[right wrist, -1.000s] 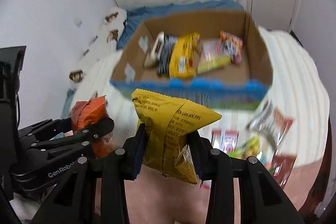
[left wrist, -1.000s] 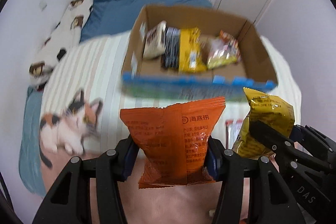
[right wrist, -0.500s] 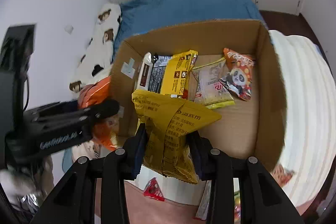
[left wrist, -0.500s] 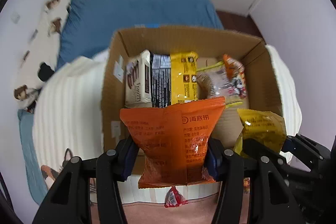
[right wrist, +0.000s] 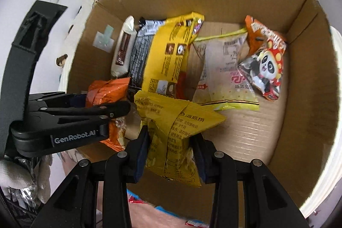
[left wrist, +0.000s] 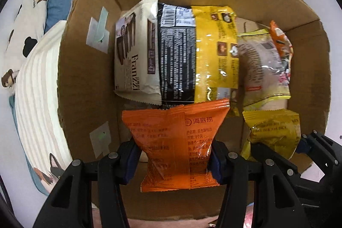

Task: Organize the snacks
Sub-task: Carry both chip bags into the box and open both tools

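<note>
Two snack packets hanging over the cardboard box [left wrist: 85,69]

Left hand-held gripper [left wrist: 174,160] is clamping the orange packet [left wrist: 177,142]; right hand-held gripper [right wrist: 171,155] is pinching the yellow packet [right wrist: 173,127] (both above the box).

Black tool [left wrist: 174,160] w/ blue pads, silver screws.

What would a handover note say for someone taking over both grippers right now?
Left gripper: shut on the orange packet, held over the near left part of the cardboard box.
Right gripper: shut on the yellow packet, alongside, also over the box.
Done: five snacks already lie inside, including the white wafer pack and panda packet.
Left: release both packets onto the bare box floor near the front; a few wrappers seem to remain outside the box, at the frame's lower edge.
</note>
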Motion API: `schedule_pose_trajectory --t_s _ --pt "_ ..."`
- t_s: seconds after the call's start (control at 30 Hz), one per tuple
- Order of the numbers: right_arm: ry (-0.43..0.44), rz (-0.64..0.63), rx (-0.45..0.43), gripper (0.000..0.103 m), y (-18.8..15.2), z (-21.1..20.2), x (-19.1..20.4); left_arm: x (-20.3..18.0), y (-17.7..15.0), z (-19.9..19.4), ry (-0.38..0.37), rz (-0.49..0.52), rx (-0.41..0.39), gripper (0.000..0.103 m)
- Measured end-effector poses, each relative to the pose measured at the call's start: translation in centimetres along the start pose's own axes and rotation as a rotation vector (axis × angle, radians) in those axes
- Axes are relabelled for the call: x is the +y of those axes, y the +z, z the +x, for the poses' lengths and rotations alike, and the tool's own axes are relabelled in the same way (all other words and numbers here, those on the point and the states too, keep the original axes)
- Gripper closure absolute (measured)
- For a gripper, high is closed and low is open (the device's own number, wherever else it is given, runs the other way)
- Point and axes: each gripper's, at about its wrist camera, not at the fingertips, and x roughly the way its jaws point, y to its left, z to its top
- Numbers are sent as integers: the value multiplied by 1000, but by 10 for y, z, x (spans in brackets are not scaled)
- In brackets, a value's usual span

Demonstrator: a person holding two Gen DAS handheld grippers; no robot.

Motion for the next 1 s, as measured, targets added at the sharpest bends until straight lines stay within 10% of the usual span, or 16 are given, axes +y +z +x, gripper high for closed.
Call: schedule_pose_trajectory --t_s 0.23,0.37,0.47,1.0 --pt "0 30 67 57 7 21 -5 1 -2 10 16 -18 8 51" --pt "-50 42 68 5 11 23 -10 1 -3 8 -1 -28 2 45" --pt "-69 48 70 5 13 23 -14 2 -2 2 16 -22 -19 8" --pt "-184 61 -85 4 -2 -26 -7 0 -24 -48 17 -18 -202 7"
